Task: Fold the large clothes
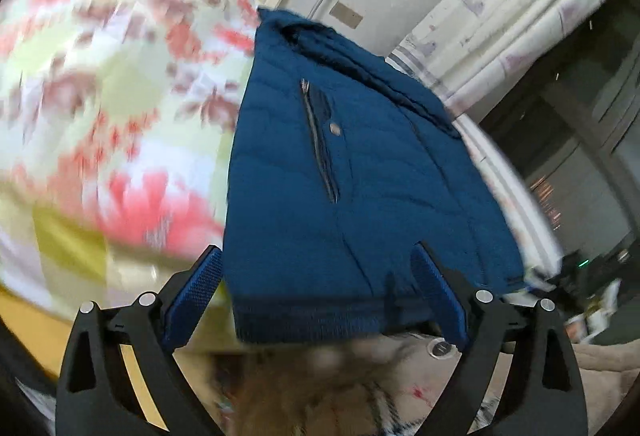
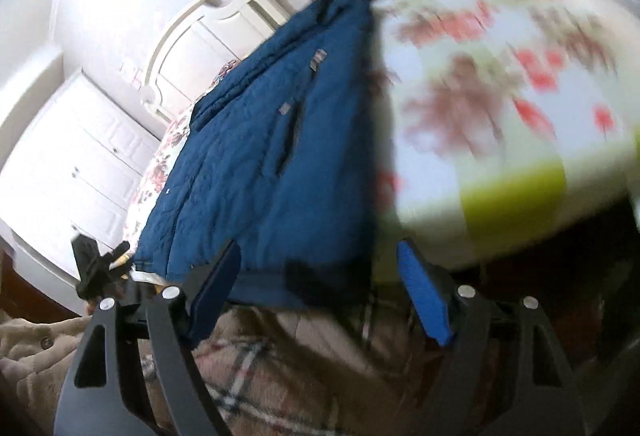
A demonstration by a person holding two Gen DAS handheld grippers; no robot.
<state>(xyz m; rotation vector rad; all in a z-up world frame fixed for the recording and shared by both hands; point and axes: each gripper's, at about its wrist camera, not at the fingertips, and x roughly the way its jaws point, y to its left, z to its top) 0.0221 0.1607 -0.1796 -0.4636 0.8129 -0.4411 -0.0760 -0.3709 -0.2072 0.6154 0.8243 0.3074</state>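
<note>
Blue jacket (image 1: 360,176) lies flat on the floral bedspread (image 1: 100,96), hem edge toward me. I take the jacket as my landmark.

My left gripper (image 1: 316,296) straddles the hem: fingers apart, one pad off the jacket's side edge, the other over the cloth, nothing pinched yet. My right gripper (image 2: 320,292) is at the hem too, fingers apart, hem between them, no clamp visible.

Risks, as I judge them: padded fabric is thick, so a shallow bite may catch only the top layer and the fold would drag crooked. The plaid cloth (image 2: 248,364) just below the hem could get pinched along.

Small tags on the jacket front (image 2: 319,58) are too blurred to read. No legible writing.
</note>
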